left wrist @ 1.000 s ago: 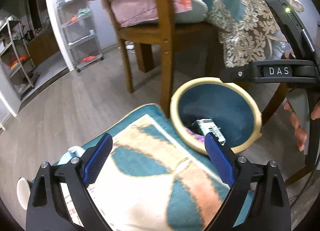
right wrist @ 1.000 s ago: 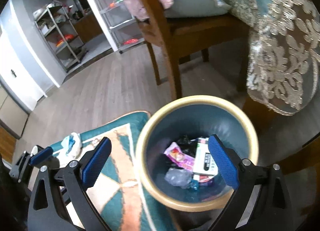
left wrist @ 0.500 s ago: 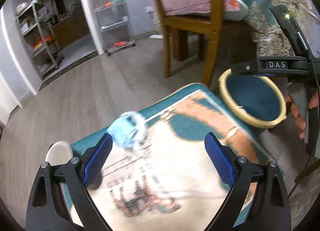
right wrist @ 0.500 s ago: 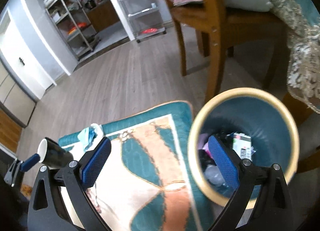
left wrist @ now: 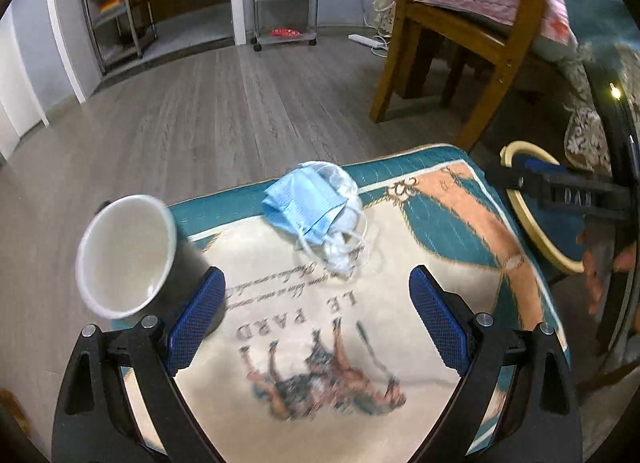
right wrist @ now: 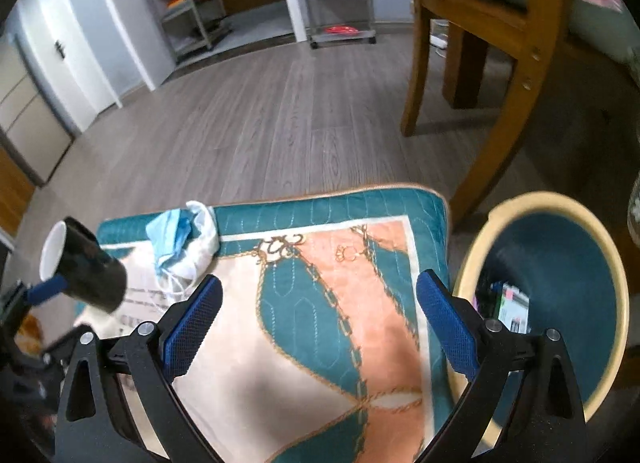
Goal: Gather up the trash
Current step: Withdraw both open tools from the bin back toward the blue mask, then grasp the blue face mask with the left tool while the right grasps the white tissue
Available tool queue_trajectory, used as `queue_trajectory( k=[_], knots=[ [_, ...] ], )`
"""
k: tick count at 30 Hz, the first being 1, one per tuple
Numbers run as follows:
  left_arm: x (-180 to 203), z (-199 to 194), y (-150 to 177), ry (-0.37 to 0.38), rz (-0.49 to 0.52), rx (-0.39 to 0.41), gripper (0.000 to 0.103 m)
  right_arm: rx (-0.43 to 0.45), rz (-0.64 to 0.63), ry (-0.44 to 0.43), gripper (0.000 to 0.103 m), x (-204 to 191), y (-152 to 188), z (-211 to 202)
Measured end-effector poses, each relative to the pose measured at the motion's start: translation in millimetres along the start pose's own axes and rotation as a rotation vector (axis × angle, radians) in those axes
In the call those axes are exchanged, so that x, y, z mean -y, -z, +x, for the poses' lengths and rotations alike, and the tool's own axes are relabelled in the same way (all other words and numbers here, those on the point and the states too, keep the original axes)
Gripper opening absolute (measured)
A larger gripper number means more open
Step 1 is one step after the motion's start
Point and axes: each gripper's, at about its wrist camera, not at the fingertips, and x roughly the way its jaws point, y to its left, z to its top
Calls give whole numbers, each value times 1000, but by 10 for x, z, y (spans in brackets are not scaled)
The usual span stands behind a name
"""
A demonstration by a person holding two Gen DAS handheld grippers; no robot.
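left hand-held gripper hovers low over the rug, jaws wide apart, nothing btwn them. right hand-held gripper also spread, empty. blue face mask w/ white wad lies on rug just ahead of left gripper; black paper cup, white inside, on its side touching its left pad. trash bin right of right gripper holds wrappers, contents partly hidden behind the finger.

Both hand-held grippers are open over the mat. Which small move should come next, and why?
Probably ease the left hand-held gripper forward and down over the blue face mask. The mask lies loose on the mat just ahead of its open jaws, while the bin waits at the right.
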Motion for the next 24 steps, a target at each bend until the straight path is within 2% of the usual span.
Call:
queue_trajectory(
  k=[5, 8, 10, 11, 14, 17, 19, 22, 24],
  knots=[
    [147, 279, -193, -22, 19, -1, 91, -14, 39, -22, 97, 171, -62, 149],
    [115, 423, -287, -39, -29, -4, 90, -19, 71, -30, 97, 276, -89, 197],
    [105, 520, -344, -38, -48, -10, 82, -16, 85, -46, 97, 325, -107, 198],
    [113, 570, -370, -41, -39, -18, 81, -12, 87, -51, 97, 335, -115, 193],
    [164, 761, -434, -94, 5, -40, 74, -8, 88, -70, 97, 338, -120, 194],
    [130, 962, -427, -120, -4, -92, 59, -13, 91, -88, 97, 314, -116, 219],
    [99, 1002, -405, -110, -11, -112, 30, -12, 81, -93, 97, 283, -118, 224],
    [88, 894, -405, -108, -1, -103, 15, -8, 70, -100, 97, 246, -129, 233],
    [91, 752, -403, -101, 1, -84, 13, -12, 80, -108, 97, 233, -130, 249]
  ],
)
